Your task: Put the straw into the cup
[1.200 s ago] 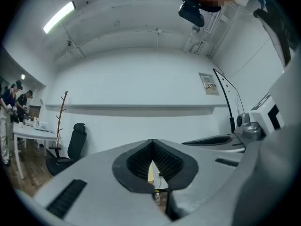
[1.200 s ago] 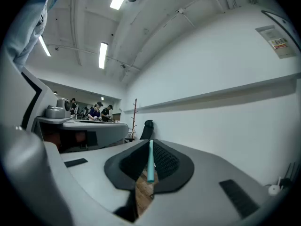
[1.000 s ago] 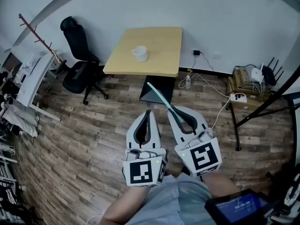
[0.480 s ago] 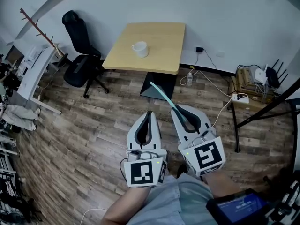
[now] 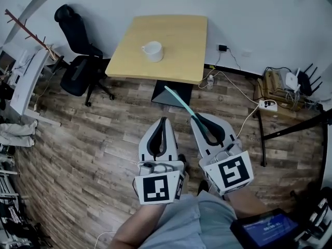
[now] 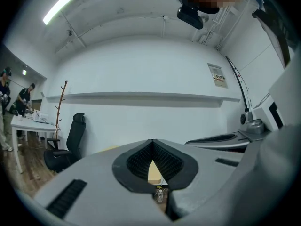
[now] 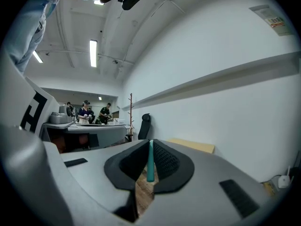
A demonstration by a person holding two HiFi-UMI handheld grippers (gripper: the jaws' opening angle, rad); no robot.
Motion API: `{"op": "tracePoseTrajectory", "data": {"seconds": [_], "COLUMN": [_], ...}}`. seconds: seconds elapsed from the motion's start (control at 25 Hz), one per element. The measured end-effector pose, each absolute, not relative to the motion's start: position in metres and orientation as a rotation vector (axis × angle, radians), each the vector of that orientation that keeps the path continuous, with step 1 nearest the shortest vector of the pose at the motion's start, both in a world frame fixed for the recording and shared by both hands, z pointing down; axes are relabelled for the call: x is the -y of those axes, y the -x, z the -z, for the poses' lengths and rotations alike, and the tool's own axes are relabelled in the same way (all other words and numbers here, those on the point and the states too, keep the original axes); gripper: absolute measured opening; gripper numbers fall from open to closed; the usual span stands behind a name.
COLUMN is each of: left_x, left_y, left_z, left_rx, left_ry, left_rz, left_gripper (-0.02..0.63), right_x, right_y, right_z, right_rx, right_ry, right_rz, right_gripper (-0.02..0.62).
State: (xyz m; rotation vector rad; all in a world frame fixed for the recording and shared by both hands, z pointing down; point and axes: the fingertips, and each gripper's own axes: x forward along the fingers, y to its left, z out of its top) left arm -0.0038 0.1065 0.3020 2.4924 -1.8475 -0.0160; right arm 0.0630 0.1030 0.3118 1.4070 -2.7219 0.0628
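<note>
Looking down in the head view, the left hand-held gripper (image 5: 163,120) and the right hand-held gripper (image 5: 196,118) sit side by side over the brown wood-plank floor (image 5: 93,154), each with its square-marker cube nearest the person. The left one's jaws meet at the tips with nothing in them. The right one pinches a thin teal plastic straw (image 5: 179,101), which slants up and to the left beyond the jaw tips. Well apart from both, the white ceramic cup (image 5: 153,51) stands on the pale yellow wooden tabletop (image 5: 176,32), near its left edge. A black office chair (image 5: 78,61) stands left of the tabletop, and a white power strip (image 5: 266,106) lies on the floor at the right.

Over to the left gripper view: the left hand-held gripper (image 6: 153,142) has its ribbed dark pads touching at the tip, and nothing sits between them. A sliver of the yellow tabletop (image 6: 154,172) shows through the gap below the tip. The black office chair (image 6: 70,140) is at the left.

Now the right gripper view: the right hand-held gripper (image 7: 150,143) is clamped on the teal straw (image 7: 150,161), which stands upright between the pads. The tabletop (image 7: 190,145) lies ahead against the white wall, the chair (image 7: 144,125) to its left.
</note>
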Motion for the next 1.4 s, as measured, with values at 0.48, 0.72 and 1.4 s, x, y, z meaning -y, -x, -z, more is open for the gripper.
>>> {"op": "tracePoseTrajectory", "data": {"seconds": [0.48, 0.72, 1.4], "left_x": [-0.003, 0.022, 0.121], "left_y": [0.070, 0.088, 0.081], "left_z": [-0.276, -0.263, -0.314], "left_rx": [1.833, 1.849, 1.796], "left_ry": [-2.550, -2.568, -2.508], "left_rz": [0.117, 0.164, 0.018], "left_gripper": [-0.003, -0.003, -0.003], "right_x": [0.002, 0.023, 0.119], "right_y": [-0.008, 0.005, -0.006], "right_z": [-0.285, -0.269, -0.316], "right_rx": [2.682, 2.680, 2.645], "right_ry": [-1.471, -1.493, -1.486], "right_rz": [0.056, 0.125, -0.052], "right_gripper": [0.024, 0.025, 0.025]}}
